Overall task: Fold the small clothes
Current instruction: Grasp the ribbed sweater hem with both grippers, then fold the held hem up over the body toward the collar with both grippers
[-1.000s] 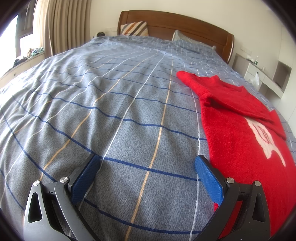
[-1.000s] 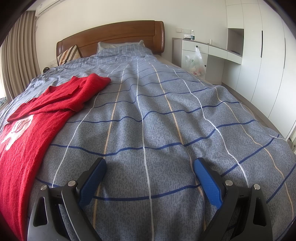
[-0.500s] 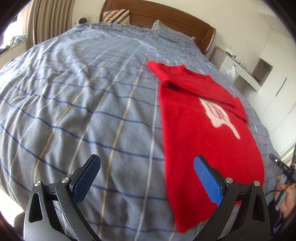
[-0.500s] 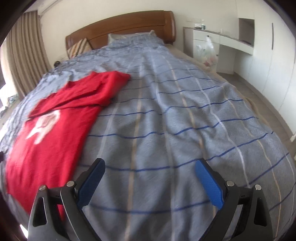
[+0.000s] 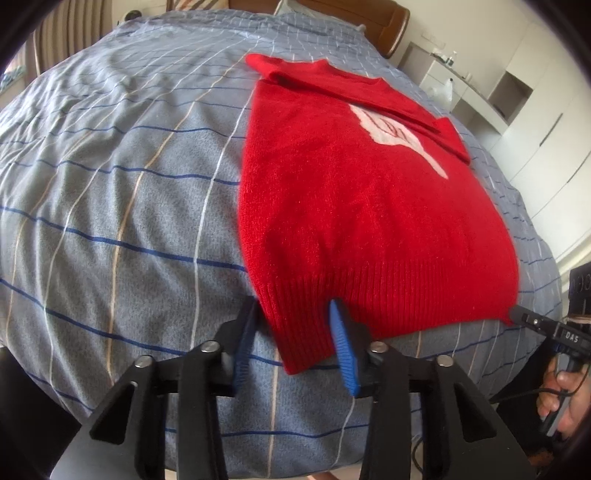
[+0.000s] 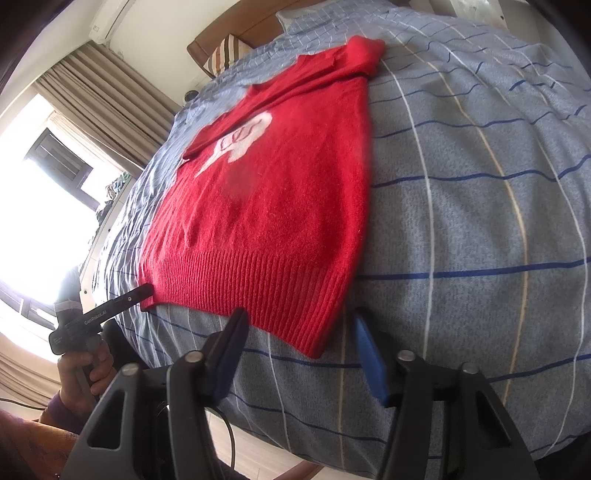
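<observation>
A red knit sweater (image 5: pixel 362 206) with a white figure on the chest lies flat on the bed, its sleeves folded across the top. My left gripper (image 5: pixel 295 319) straddles the hem's left corner. Its jaws are closing with the ribbed hem between them, and the blue pads (image 5: pixel 341 339) still stand apart. My right gripper (image 6: pixel 299 330) straddles the hem's right corner of the sweater (image 6: pixel 273 206) in the same way, also closing with a gap left. Each view shows the other gripper at the far hem corner: the right gripper (image 5: pixel 517 314) and the left gripper (image 6: pixel 142 291).
The bed cover (image 5: pixel 110 184) is grey-blue with blue, white and tan lines. A wooden headboard (image 5: pixel 391 26) and a striped pillow (image 6: pixel 225 51) lie at the far end. Curtains (image 6: pixel 99 85) and a bright window are on one side, white cabinets (image 5: pixel 528 122) on the other. A person's hand (image 6: pixel 85 365) holds the left gripper.
Both grippers have swung in from the bare cover to the sweater's hem and tilted downward. Their jaws have narrowed from wide open to a small gap around the two hem corners.
</observation>
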Available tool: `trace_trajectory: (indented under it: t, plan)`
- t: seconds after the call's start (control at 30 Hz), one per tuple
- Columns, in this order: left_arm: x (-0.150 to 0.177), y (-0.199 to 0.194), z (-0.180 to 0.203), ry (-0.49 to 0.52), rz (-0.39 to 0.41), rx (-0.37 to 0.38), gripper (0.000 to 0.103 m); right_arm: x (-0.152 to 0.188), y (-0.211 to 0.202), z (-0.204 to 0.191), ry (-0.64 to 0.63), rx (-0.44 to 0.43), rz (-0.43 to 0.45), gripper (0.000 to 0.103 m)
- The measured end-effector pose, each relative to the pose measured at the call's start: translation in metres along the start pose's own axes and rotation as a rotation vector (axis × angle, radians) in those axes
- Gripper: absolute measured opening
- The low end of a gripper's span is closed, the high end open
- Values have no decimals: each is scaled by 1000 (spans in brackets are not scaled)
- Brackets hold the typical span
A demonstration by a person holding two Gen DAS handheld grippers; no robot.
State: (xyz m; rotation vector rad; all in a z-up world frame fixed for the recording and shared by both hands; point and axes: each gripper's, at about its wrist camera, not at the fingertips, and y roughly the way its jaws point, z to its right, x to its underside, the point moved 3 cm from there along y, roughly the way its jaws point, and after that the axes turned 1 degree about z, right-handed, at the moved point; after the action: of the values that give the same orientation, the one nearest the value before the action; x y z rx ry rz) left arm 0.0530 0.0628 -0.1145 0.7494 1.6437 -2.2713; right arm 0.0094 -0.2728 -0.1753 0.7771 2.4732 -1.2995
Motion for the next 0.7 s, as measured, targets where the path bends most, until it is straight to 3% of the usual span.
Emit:
trace_trajectory:
  t: [0.03,0.13,0.3,0.43,0.57,0.7]
  plan:
    - [2,0,0,-8,-7,18,3,0,4,0,-6,6,-18,5]
    - [6,-10,-3,-30,-11,36,2,0,-1,-1,4,18,-24,5]
    - [-13,-35,-4,-77,31,117,2,-13,-38,-9,4,-6,51,5]
    - [-69,-46,2,-113,130,206,2,-56,-50,-19,-34,-15,169,5]
    - [-144,-39,5,-117,256,197,2,-124,-42,-23,-74,1,281,5]
    - [-216,8,1,-170,271,162,2,-199,-15,-21,-109,30,336,5]
